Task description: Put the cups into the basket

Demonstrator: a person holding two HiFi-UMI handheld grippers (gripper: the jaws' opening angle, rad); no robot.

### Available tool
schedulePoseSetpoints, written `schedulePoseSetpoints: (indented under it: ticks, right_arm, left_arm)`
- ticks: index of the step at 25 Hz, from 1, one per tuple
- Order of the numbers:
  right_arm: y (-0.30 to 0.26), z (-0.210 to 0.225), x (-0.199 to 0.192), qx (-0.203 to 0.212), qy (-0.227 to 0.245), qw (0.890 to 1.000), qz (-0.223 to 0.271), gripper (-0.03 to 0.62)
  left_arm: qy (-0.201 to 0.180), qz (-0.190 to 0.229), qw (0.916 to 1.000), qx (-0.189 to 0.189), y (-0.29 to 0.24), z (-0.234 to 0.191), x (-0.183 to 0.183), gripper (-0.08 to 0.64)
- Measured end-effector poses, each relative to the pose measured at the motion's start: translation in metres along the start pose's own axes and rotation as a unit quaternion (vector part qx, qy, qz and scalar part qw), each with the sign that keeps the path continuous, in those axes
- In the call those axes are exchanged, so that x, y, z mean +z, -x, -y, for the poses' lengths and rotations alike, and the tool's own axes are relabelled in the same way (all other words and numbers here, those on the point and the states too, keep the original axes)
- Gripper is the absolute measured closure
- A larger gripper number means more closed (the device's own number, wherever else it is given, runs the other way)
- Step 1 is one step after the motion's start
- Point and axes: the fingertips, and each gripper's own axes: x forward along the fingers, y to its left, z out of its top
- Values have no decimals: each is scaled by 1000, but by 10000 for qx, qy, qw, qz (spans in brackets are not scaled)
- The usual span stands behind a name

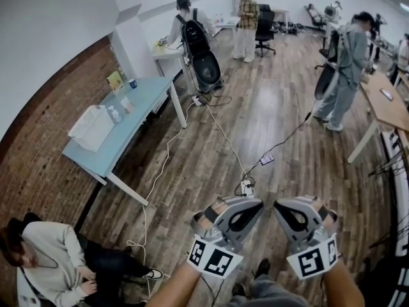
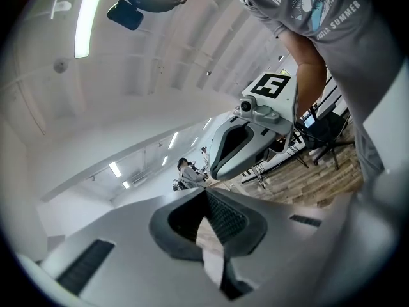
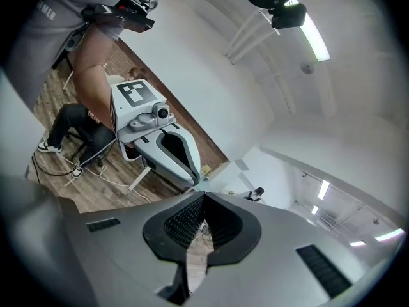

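A white basket (image 1: 92,128) stands on a light blue table (image 1: 150,94) far off at the left. A small blue cup (image 1: 132,83) and what look like clear cups (image 1: 115,113) sit on the table behind the basket. At the bottom of the head view, my left gripper (image 1: 254,204) and right gripper (image 1: 282,206) are held side by side over the wooden floor, well away from the table. The left gripper (image 2: 204,194) has its jaws shut with nothing between them, and so does the right gripper (image 3: 203,200). Each gripper view shows the other gripper close beside it.
A person (image 1: 51,254) sits at the bottom left by the brick wall. Cables and a power strip (image 1: 246,187) lie on the floor just ahead. Several people stand further back. A wooden table (image 1: 386,104) is at the right.
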Motion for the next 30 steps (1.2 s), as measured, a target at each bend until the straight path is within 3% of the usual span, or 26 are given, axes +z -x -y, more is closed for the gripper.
schedulePoseSetpoints:
  ticks: [14,23,30]
  right_arm:
    - [-73,64,-64,372,-187,9977,534,584]
    - [-111,82,-68,486,-228,9960,717,584]
    - [-166,100,-63,364,-282,9971,599,584]
  left_arm:
    - [85,-591,9975,384,-79,-55,-60,560]
    - [-18,-762,9956,542,-87,-92,-82,560]
    - [-23,-650,9971,402,-87,-139,-116,560]
